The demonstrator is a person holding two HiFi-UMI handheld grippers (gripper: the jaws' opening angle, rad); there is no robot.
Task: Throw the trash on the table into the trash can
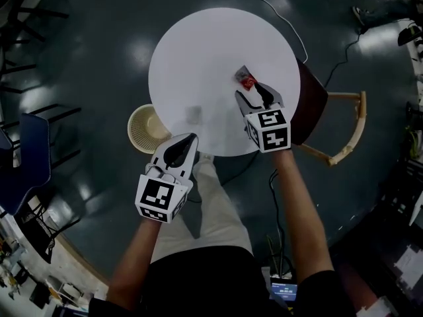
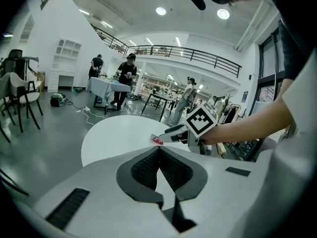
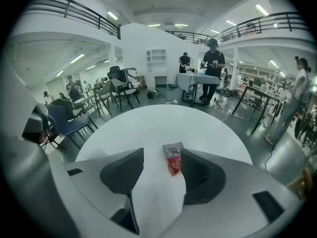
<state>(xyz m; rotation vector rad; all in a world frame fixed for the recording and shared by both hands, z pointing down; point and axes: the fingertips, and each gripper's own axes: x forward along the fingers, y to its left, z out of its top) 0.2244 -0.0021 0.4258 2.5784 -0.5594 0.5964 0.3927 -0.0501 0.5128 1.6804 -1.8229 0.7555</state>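
Note:
A small red and silver wrapper lies on the round white table, towards its right side. My right gripper stands open just in front of it. In the right gripper view the wrapper lies flat between the jaws, close to the right one, and the pads do not press on it. My left gripper is shut and empty, hovering at the table's near edge. In the left gripper view its jaws meet, and the right gripper and the wrapper show beyond. A pale woven trash can stands on the floor by the table's left front.
A wooden chair with a dark red seat is pushed against the table's right side. A cable runs over the dark floor behind. A blue chair stands at far left. People stand at a distant table.

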